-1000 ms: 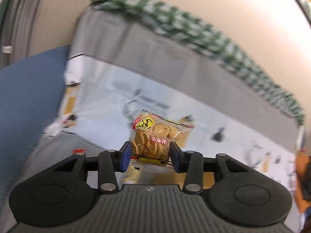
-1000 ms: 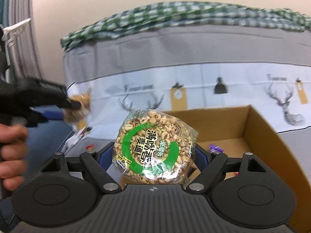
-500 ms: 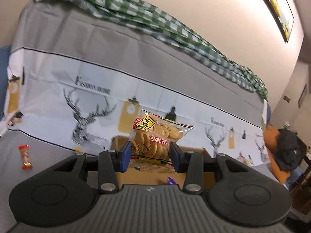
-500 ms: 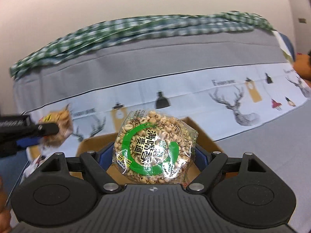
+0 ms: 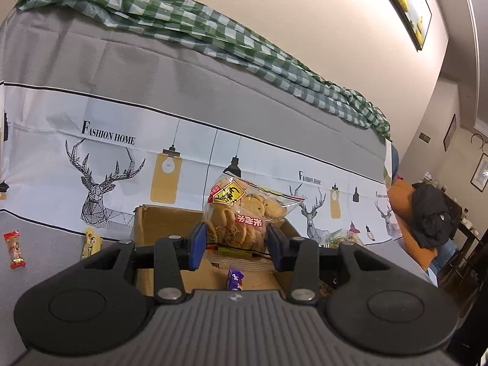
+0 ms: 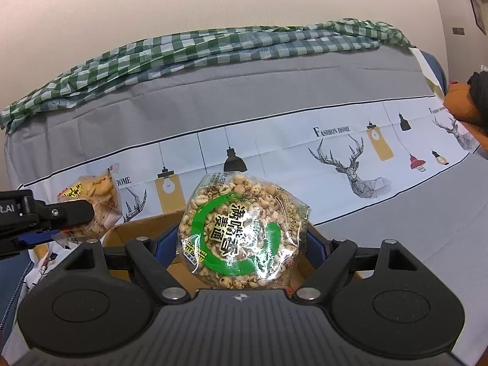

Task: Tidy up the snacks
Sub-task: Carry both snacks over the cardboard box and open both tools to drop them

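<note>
Cardboard box (image 5: pixel 158 222) holds a purple candy (image 5: pixel 235 279).

cardboard box (image 5: pixel 158 216) before the sofa back (image 5: pixel 183 91), small packet (image 5: pixel 235 279) in it, two snacks (image 5: pixel 13 248) lying to its left

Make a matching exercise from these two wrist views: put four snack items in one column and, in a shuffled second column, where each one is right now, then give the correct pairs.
Column 1
1. cracker bag
2. puffed-grain bag
3. purple candy
4. red candy

Column 2
A. lying on the grey cloth, left of the box
B. held in the right gripper
C. lying inside the cardboard box
D. held in the left gripper

Pairs: 1-D, 2-B, 3-C, 4-A
</note>
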Demonstrator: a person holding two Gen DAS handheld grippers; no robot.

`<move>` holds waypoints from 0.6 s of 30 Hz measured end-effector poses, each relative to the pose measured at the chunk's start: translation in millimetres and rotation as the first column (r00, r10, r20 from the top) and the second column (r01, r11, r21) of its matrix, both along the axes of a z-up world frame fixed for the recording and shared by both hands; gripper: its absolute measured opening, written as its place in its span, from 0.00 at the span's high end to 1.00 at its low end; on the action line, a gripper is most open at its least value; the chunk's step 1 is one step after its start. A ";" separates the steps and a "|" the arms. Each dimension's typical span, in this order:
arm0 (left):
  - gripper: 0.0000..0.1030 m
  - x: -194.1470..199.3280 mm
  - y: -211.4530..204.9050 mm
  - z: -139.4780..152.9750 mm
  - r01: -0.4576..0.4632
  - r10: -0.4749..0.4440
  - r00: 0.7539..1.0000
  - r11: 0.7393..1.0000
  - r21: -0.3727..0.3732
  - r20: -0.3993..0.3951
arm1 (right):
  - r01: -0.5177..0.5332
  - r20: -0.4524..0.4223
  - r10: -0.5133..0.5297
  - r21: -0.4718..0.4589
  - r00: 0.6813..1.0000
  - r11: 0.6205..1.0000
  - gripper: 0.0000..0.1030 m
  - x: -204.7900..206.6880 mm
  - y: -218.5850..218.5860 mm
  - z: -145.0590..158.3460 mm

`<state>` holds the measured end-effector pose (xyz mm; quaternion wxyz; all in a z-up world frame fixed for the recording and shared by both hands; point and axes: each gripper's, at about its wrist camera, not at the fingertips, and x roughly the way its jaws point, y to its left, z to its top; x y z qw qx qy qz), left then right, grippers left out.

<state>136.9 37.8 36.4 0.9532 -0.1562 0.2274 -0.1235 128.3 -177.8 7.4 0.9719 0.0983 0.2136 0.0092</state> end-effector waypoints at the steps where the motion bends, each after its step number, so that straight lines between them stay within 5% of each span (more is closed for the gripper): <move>1: 0.54 0.2 -0.3 -0.1 0.003 -0.003 1.000 1.000 0.001 -0.001 | 0.004 0.000 -0.004 0.000 1.000 1.000 0.20 -0.3 -0.1 -0.4; 18: 0.54 0.4 -9.7 -3.0 0.034 -0.034 0.999 0.999 0.026 0.002 | 0.029 0.011 -0.029 -0.003 1.000 1.000 0.19 -2.4 -0.8 -0.9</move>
